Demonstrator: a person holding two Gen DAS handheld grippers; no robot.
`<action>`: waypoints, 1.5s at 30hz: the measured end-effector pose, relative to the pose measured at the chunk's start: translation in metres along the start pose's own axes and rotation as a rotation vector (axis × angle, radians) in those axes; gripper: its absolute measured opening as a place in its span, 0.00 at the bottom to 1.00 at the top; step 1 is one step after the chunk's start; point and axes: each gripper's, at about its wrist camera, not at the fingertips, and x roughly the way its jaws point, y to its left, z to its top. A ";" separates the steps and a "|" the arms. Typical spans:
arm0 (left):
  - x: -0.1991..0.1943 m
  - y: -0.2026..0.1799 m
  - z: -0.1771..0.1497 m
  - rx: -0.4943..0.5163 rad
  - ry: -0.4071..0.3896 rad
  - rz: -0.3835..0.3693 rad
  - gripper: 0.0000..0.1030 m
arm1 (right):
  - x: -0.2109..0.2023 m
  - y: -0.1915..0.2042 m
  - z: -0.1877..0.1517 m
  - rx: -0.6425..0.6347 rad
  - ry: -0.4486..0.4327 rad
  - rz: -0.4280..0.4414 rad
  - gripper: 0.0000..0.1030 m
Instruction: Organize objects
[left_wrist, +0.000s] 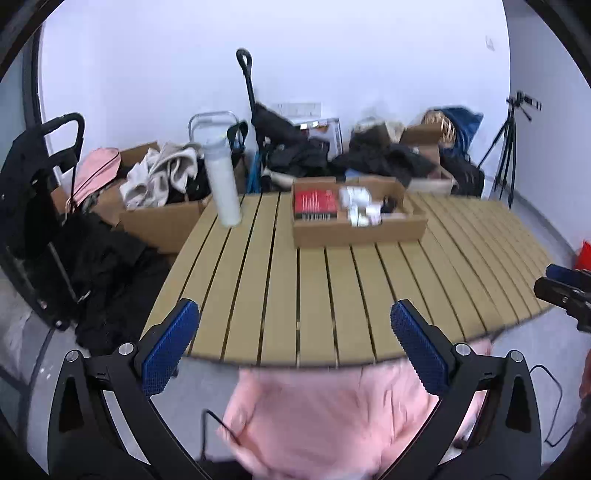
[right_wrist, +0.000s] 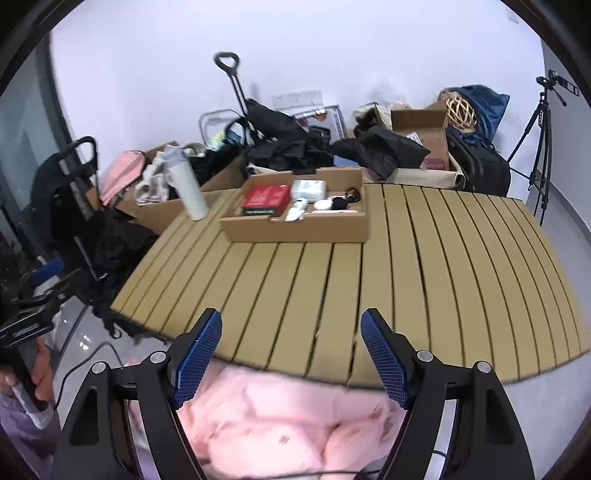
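Observation:
A shallow cardboard box stands at the far side of the slatted wooden table. It holds a red box, white packets and small items, among them a black one. A white bottle stands upright at the table's far left corner. My left gripper is open and empty above the near edge. My right gripper is open and empty above the near edge. Each gripper shows at the other view's edge.
Behind the table lie cardboard boxes with clothes, black bags, a pink bag, a trolley handle and a tripod. A black cart stands at the left. Pink cloth lies below the near edge.

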 end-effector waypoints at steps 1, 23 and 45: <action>-0.007 -0.001 -0.004 0.000 0.001 -0.004 1.00 | -0.006 0.005 -0.007 -0.008 -0.002 -0.001 0.79; -0.078 -0.002 -0.049 -0.013 -0.059 -0.057 1.00 | -0.052 0.074 -0.063 -0.163 -0.067 -0.064 0.80; -0.071 -0.003 -0.052 -0.008 -0.041 -0.055 1.00 | -0.049 0.064 -0.065 -0.152 -0.071 -0.085 0.80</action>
